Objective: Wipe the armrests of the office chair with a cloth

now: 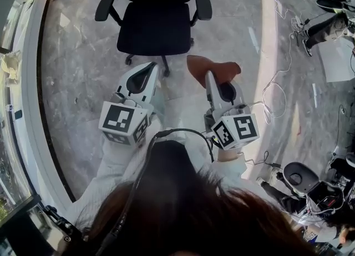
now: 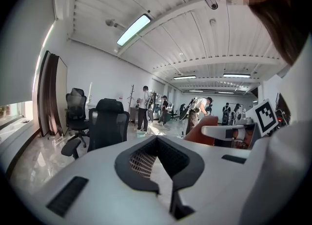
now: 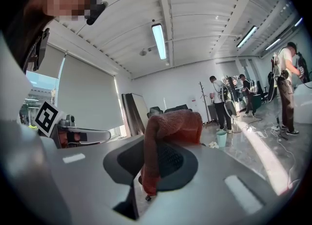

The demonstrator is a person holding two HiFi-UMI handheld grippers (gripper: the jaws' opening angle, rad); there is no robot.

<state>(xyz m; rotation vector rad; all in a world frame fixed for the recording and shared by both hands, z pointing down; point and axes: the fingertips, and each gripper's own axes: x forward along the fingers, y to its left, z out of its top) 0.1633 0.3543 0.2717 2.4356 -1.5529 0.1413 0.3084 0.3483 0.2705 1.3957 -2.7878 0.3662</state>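
Observation:
The black office chair [image 1: 158,22] stands on the marble floor ahead of me, with one armrest [image 1: 105,5] on the left and the other armrest [image 1: 203,5] on the right. My right gripper [image 1: 209,76] is shut on a reddish-brown cloth [image 1: 213,67], which drapes over its jaws in the right gripper view as the cloth [image 3: 171,122]. My left gripper [image 1: 150,69] is shut with nothing in it and is level with the right one. Both are short of the chair, touching nothing. In the left gripper view the chair [image 2: 108,124] is ahead on the left.
Cables [image 1: 277,83] trail over the floor on the right, with black gear [image 1: 302,180] at the lower right. A curved white ledge [image 1: 28,111] runs along the left. A second chair [image 2: 77,109] stands by the wall. Several people [image 3: 222,102] work far off, near a pale bucket [image 3: 222,138].

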